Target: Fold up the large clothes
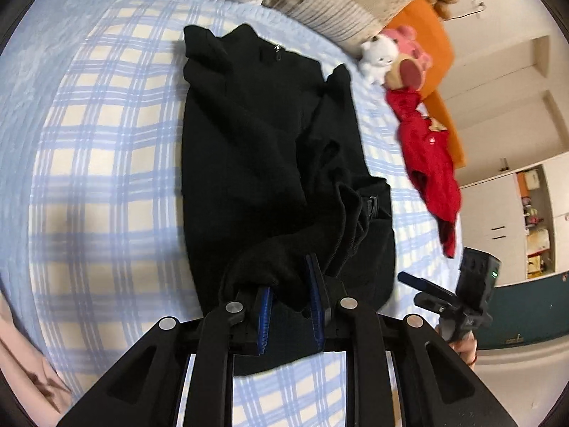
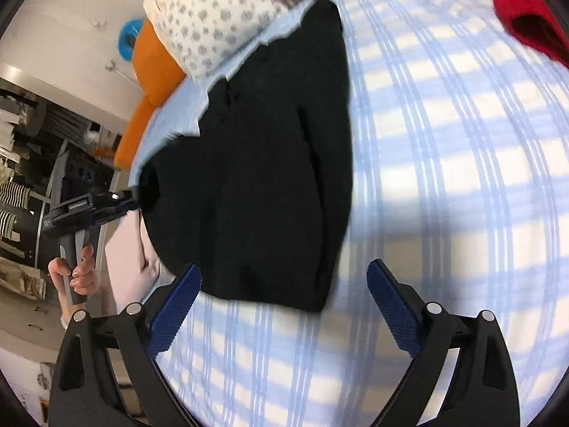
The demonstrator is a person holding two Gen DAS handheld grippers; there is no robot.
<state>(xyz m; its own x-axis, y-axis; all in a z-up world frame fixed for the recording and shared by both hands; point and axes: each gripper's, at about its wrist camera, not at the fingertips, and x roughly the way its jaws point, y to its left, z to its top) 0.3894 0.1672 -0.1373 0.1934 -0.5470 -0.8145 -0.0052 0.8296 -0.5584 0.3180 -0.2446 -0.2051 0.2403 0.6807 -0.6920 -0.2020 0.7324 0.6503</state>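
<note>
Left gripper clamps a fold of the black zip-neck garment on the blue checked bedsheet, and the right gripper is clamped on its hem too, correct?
Not quite. The right wrist view shows the right gripper open, holding nothing; the rest holds.

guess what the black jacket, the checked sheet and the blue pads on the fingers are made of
Black jacket: probably fleece or a thick knit; matte, fuzzy, soft folds. Checked sheet: likely woven cotton; flat, matte. Blue pads: probably rubber or textured plastic; dotted grip pattern.
</note>
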